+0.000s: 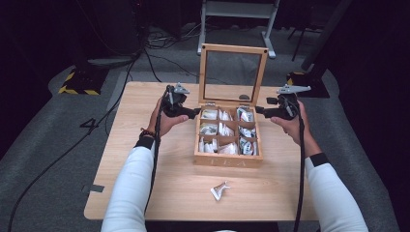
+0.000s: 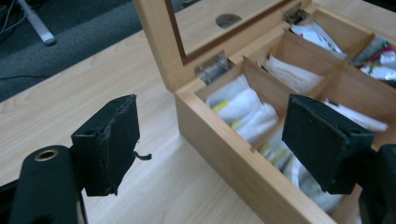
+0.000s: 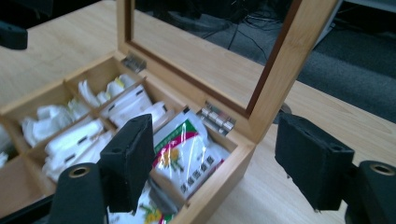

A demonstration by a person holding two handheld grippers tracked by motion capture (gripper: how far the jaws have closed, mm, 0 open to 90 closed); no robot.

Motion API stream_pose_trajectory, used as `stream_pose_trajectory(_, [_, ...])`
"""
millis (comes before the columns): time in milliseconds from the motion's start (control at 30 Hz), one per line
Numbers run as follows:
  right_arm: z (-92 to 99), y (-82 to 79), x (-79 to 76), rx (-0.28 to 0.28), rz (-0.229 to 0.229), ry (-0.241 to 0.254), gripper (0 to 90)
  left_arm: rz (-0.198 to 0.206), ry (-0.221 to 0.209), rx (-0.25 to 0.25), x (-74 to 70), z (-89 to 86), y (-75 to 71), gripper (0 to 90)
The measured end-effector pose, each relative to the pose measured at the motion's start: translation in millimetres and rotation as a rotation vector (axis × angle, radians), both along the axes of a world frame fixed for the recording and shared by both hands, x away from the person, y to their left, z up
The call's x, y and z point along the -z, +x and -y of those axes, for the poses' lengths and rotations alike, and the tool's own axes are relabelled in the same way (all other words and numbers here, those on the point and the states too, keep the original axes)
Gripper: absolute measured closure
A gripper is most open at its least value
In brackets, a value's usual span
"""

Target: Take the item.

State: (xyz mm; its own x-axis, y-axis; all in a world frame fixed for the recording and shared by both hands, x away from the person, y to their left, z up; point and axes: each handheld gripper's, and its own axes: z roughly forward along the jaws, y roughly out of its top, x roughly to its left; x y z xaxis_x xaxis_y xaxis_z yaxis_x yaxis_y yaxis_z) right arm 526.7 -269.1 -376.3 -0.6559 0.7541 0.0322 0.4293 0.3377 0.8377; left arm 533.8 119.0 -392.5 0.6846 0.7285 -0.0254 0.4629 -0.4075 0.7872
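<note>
Your 2 grippers, left gripper [image 1: 197, 112] and right gripper [image 1: 258, 110], hang released, flanking the wooden box [image 1: 227, 159] on the pale table [image 1: 145, 193]; grey carpet [image 1: 43, 145] surrounds it.

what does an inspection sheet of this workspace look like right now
surface: light wooden table, bare apart from the box and one packet
job's things: wooden box with its glass lid standing upright, compartments holding white and printed packets
clutter: one loose white packet lying on the table in front of the box
grippers: left gripper open, jaws straddling the box's left wall, holding nothing; right gripper open, jaws straddling the box's back right corner, holding nothing
cables: a black cable trails from each gripper along the forearm; more cables on the floor
surroundings: grey carpet, a white metal frame behind the table, dark beyond
</note>
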Motion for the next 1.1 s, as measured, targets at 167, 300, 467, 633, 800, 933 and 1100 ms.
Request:
stream_pose_trajectory(167, [-2.0,19.4,0.2,0.059,-0.028,0.024,28.7,0.01,-0.014,-0.037,-10.6,3.8,17.7,19.2])
stream_pose_trajectory(300, [-4.0,32.5,3.7,0.073,-0.048,0.016,28.7,0.001,0.013,-0.049,-11.5,9.8,31.5,19.3])
stream_pose_trajectory(467, [-11.0,46.8,5.2,0.088,-0.063,-0.007,29.2,-0.033,-0.006,-0.083,-3.1,15.7,49.2,19.9])
stream_pose_trajectory(633, [-16.1,58.7,6.5,0.111,-0.08,-0.009,30.2,-0.053,0.008,-0.098,5.6,24.2,61.5,20.3])
stream_pose_trajectory(800, [-18.1,67.2,10.2,0.135,-0.093,-0.017,30.8,-0.078,0.002,-0.104,10.9,29.2,71.4,20.9])
stream_pose_trajectory(933, [-17.0,71.9,13.8,0.137,-0.104,-0.004,31.1,-0.104,-0.045,-0.088,13.4,30.1,75.4,21.8])
stream_pose_trajectory(1100, [-17.7,76.3,16.1,0.126,-0.122,0.02,32.3,-0.103,-0.032,-0.08,13.1,31.9,78.1,23.7])
